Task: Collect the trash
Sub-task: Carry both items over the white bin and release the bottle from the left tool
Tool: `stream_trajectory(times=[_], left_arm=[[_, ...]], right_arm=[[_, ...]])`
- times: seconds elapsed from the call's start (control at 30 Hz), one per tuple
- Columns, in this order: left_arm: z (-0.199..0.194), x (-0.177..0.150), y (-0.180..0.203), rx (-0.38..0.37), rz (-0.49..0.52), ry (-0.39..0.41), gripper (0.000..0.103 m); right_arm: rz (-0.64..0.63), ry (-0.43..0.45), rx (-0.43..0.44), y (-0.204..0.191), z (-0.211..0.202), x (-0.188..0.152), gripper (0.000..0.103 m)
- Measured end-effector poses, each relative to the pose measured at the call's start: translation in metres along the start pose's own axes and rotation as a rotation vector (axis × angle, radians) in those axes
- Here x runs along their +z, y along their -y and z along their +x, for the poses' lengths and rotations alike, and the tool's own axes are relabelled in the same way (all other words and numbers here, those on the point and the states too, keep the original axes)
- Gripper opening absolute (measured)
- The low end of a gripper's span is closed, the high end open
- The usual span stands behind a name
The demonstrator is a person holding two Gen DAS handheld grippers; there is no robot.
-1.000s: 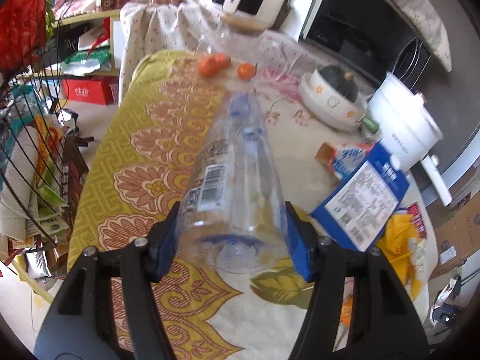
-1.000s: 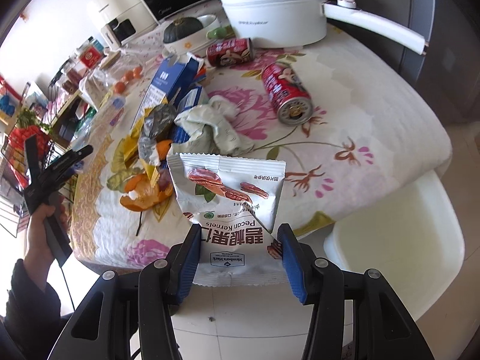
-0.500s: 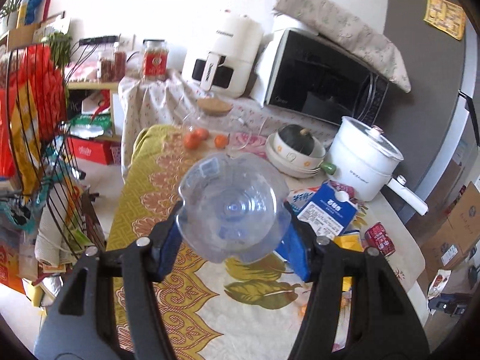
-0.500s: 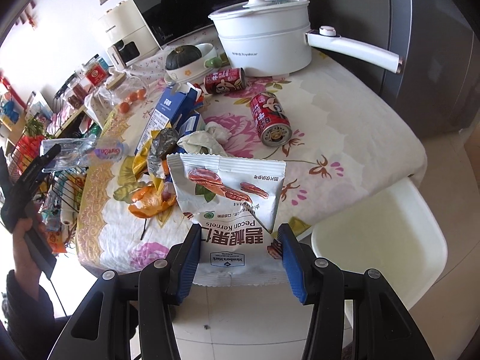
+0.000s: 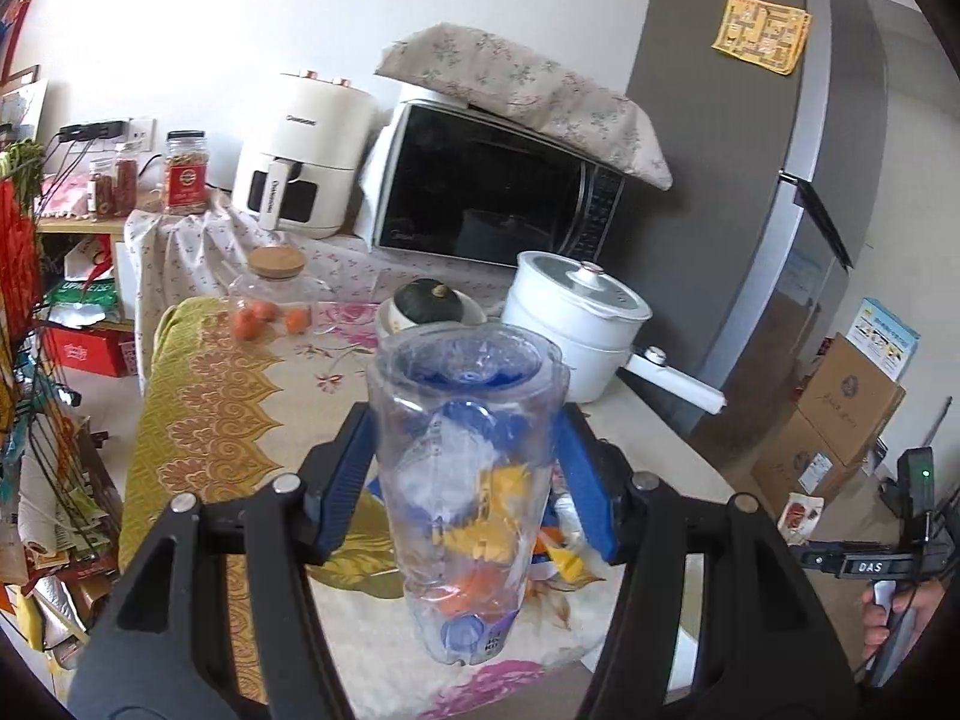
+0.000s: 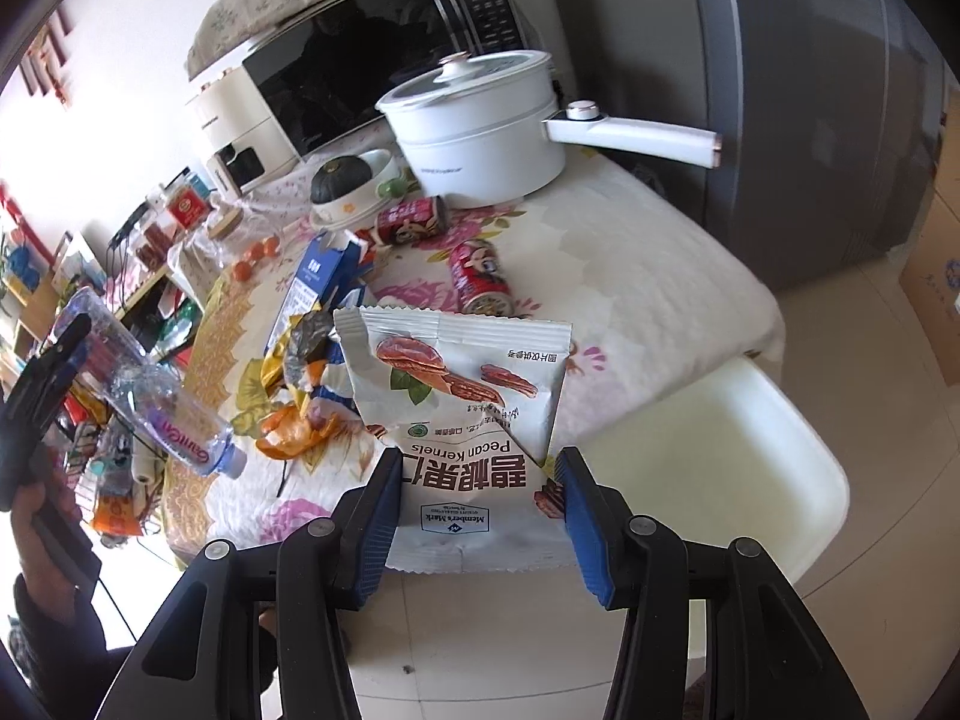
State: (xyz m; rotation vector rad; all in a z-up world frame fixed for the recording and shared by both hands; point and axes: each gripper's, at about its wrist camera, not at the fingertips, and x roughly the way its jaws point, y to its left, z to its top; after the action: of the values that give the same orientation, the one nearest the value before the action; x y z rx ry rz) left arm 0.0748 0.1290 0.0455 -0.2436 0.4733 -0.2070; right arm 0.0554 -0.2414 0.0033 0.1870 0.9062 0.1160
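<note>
My left gripper (image 5: 465, 480) is shut on a clear plastic bottle (image 5: 465, 480), held above the table with its base up and blue cap down; the bottle also shows in the right wrist view (image 6: 162, 408). My right gripper (image 6: 480, 510) is shut on a white pecan kernels bag (image 6: 462, 402), held over the floor off the table's near edge. On the table lie two red cans (image 6: 480, 276) (image 6: 411, 219), a blue carton (image 6: 318, 282), crumpled wrappers (image 6: 300, 354) and orange peel (image 6: 294, 432).
A white pot with a long handle (image 6: 480, 138), a bowl with a squash (image 6: 354, 186), a jar with oranges (image 5: 273, 300), a microwave (image 5: 486, 186) and an air fryer (image 5: 300, 156) stand at the back. A white chair (image 6: 720, 456) is beside the table. A wire rack (image 5: 24, 360) is left.
My left gripper has lifted the bottle off the table and tipped it from lying flat to base up, cap down. My right gripper has drawn back from the table with the bag.
</note>
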Motion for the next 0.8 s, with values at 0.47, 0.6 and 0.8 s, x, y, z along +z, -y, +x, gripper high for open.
stream_trajectory(times=[0.47, 0.6, 0.8], left_arm=[[0.031, -0.026, 0.115, -0.306, 0.066, -0.093, 0.062], [0.046, -0.040, 0.154, -0.366, 0.101, -0.115, 0.062], [0.069, -0.065, 0.201, -0.430, 0.139, -0.128, 0.062]], right_arm=[[0.139, -0.010, -0.112, 0.086, -0.014, -0.015, 0.052], [0.165, -0.032, -0.152, 0.109, -0.011, -0.024, 0.052], [0.201, -0.074, -0.201, 0.143, -0.006, -0.040, 0.052]])
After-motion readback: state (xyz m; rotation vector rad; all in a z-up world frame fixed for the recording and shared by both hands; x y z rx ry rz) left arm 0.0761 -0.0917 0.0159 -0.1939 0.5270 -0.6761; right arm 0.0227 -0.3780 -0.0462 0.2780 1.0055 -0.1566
